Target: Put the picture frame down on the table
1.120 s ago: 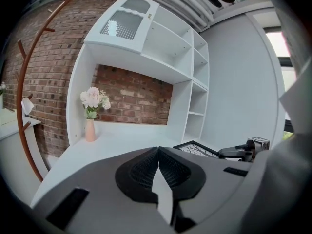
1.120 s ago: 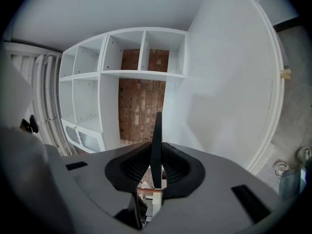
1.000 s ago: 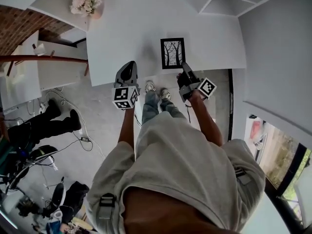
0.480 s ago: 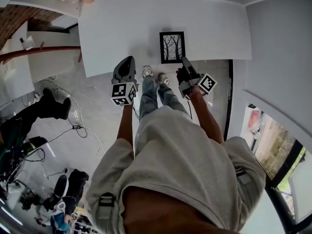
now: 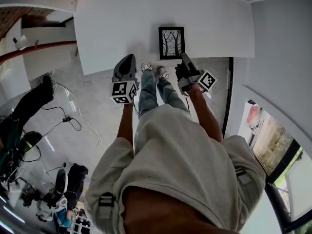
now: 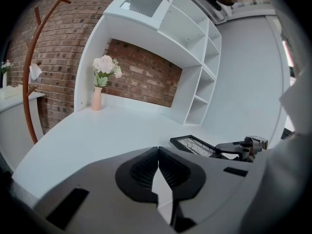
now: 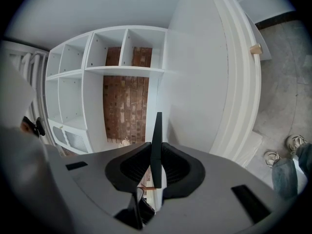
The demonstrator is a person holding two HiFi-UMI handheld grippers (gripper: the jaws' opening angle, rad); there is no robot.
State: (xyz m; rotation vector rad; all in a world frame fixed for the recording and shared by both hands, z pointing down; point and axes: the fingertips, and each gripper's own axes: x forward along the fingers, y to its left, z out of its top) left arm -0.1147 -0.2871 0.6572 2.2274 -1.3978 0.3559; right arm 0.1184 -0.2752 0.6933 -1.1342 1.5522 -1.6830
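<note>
White surface (image 5: 117, 23) has the picture frame (image 5: 171, 42) face-up at its near edge. Right gripper (image 5: 184, 57) fingers clamp the frame's near side. Left gripper (image 5: 128, 58) fingers are pressed together, empty, left of the frame.

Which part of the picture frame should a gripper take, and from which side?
Probably the thin border at the near right corner of the picture frame, coming from the front edge of the table: it is a slim slab near that edge, so jaws span its thickness, as the right gripper shows.
</note>
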